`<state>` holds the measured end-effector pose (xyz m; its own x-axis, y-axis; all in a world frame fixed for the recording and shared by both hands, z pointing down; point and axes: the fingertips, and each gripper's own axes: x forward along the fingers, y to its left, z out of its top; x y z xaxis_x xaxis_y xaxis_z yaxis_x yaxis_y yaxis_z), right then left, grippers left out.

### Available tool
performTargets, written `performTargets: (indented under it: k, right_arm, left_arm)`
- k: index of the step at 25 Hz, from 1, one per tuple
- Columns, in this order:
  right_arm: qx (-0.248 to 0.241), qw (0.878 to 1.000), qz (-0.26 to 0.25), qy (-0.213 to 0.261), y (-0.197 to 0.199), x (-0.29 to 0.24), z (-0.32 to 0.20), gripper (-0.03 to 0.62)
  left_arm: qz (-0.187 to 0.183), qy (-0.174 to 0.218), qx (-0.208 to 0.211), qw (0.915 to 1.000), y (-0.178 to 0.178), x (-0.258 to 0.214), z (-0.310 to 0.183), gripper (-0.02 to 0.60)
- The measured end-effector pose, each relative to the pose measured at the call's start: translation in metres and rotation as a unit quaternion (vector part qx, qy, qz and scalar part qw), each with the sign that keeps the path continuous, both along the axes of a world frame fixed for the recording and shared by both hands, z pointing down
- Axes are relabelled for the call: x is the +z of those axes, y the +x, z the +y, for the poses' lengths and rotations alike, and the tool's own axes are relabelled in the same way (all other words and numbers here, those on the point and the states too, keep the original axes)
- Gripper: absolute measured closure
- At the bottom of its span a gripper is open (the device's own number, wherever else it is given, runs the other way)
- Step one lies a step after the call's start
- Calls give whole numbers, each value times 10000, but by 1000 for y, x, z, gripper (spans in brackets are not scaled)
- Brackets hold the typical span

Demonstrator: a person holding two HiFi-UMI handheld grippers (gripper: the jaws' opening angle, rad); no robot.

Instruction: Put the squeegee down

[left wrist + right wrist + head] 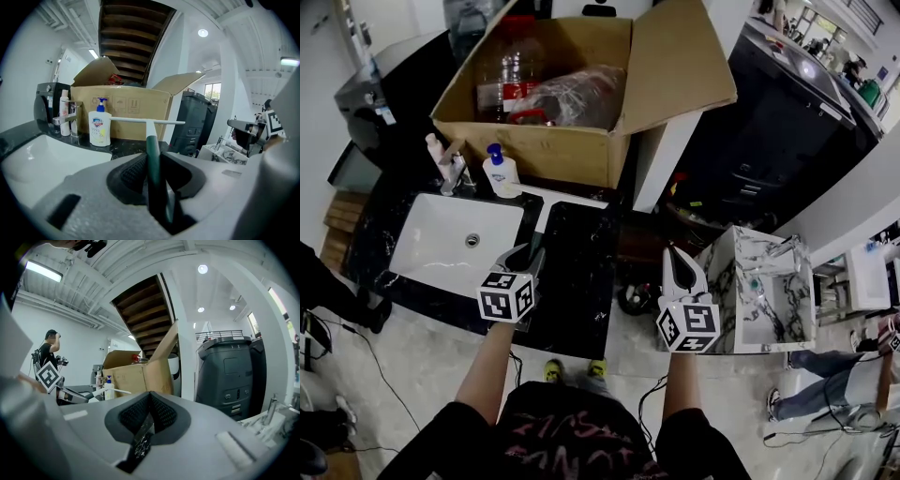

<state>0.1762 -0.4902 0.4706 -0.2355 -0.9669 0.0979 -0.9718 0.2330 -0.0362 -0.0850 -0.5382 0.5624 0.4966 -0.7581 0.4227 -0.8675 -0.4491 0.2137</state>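
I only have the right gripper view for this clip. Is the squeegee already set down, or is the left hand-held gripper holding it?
Observer: It is held. In the left gripper view the left hand-held gripper has its jaws shut on the dark green handle of the squeegee, with the white blade out in front.
Reviewer: What is underneath it?
Observer: In the head view the squeegee reaches out over the black counter, just right of the white sink. I cannot tell whether the blade touches the counter.
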Motion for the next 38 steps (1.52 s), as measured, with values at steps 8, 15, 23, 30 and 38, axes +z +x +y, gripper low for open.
performTargets:
  k: [8,15,23,30,38]
  right_arm:
    - [2,10000,4,-70,9,7,2,592]
    - [32,9998,-51,-194,19,17,6,592]
    - [123,9993,-82,-336,32,31,11,592]
    - [205,9990,-52,-406,44,37,16,592]
    - [302,9986,-84,-432,54,41,19,592]
  left_arm:
    - [-63,-326,-88,9994,7,26,-2,483]
    - [-152,-743,-195,9969,11,56,-1,483]
    - [-316,-1037,-159,9940,21,82,2,483]
    - [-410,-1284,-250,9906,23,103,3,483]
    - [-497,-1369,-206,9891,26,108,2,482]
